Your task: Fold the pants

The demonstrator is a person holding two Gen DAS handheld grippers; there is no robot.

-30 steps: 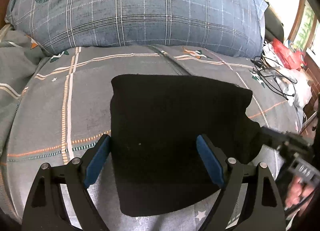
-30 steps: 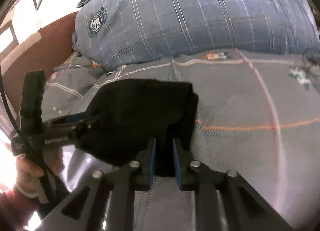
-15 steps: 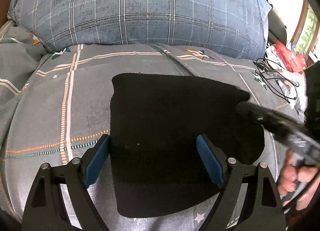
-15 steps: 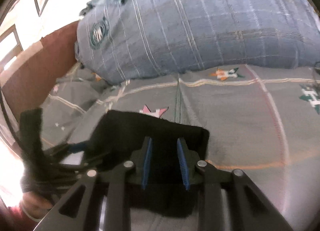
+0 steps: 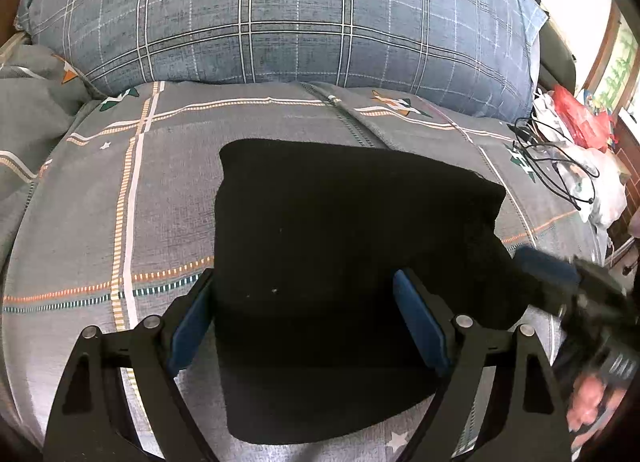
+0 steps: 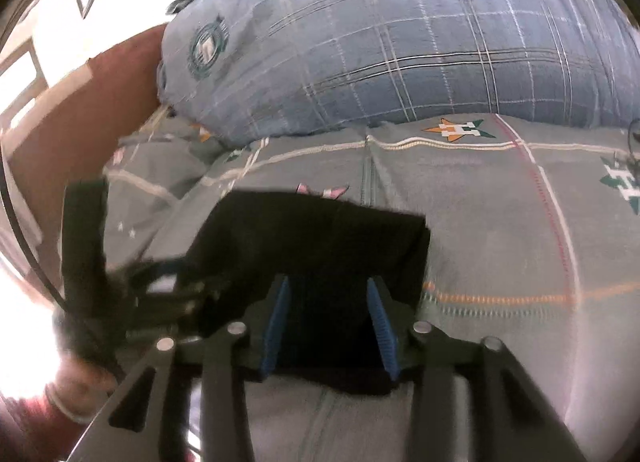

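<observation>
A bed point(image 5: 100, 222) covered with a grey quilt, marked with orange and white stitched lines and small star motifs, is seen in both wrist views; a large blue plaid pillow point(image 5: 300, 14) bearing a round green emblem is laid across its far side. A tangle of black cable point(image 5: 556, 166) and some bags are seen at the right edge of the bed in the left wrist view. The black pants point(image 5: 340, 242) are laid on the quilt as a compact, roughly rectangular folded block, its far edge straight and just short of the pillow. The left gripper point(image 5: 304, 318) is held over the near part of the pants with its blue-padded fingers point(image 5: 420, 326) spread wide; the fabric is spanned between them, but no pressing of the pads on it is observed. The right gripper point(image 6: 328, 322) is positioned at the right end of the fold; its fingers point(image 6: 380, 322) are set at a moderate gap, its jaws have just been opening, and dark cloth is seen between the pads without being pinched. In the left wrist view the right gripper point(image 5: 560, 282) is seen blurred at the pants' right edge, with part of a hand point(image 5: 588, 402) below it.
</observation>
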